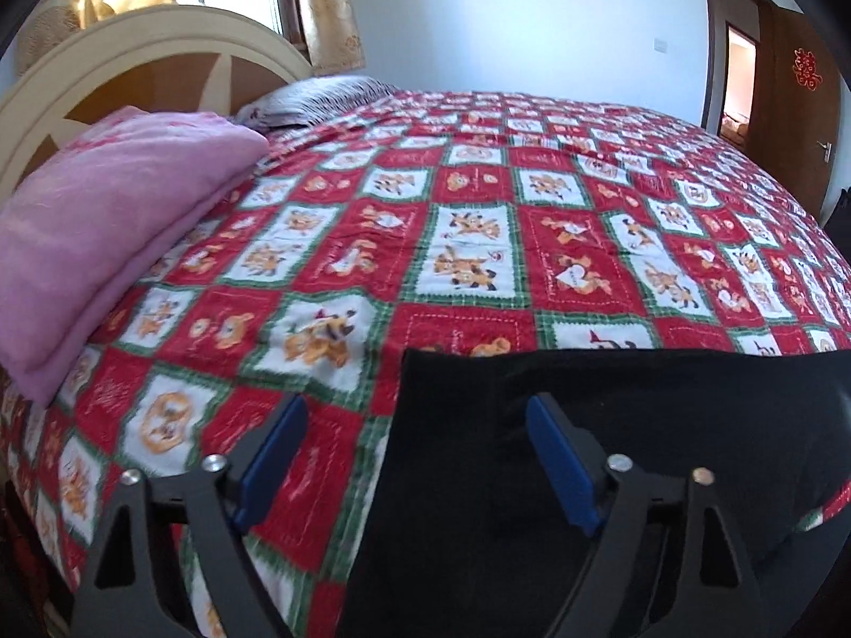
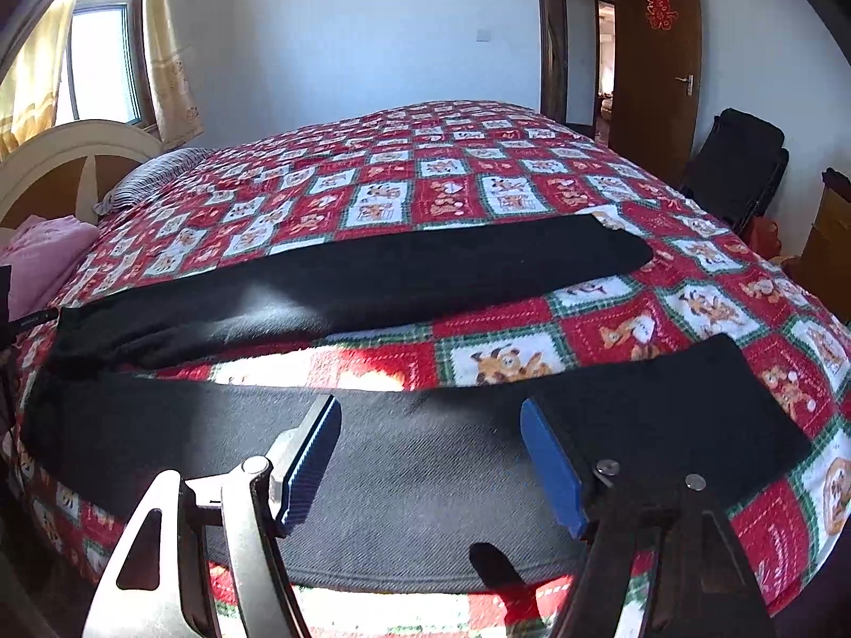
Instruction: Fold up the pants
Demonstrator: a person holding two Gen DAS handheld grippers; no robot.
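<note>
Black pants lie spread across a red, white and green patterned quilt, the two legs apart: one farther back, one along the near edge of the bed. My right gripper hovers open over the near leg, blue pads on either side of the cloth's width. In the left wrist view the pants' waist end fills the lower right. My left gripper is open and straddles its left edge: one pad over the quilt, the other over the black cloth. Neither gripper presses on the fabric.
A folded pink blanket and a striped pillow lie by the cream headboard on the left. A black chair and a wooden door stand beyond the bed's right side. A curtained window is at back left.
</note>
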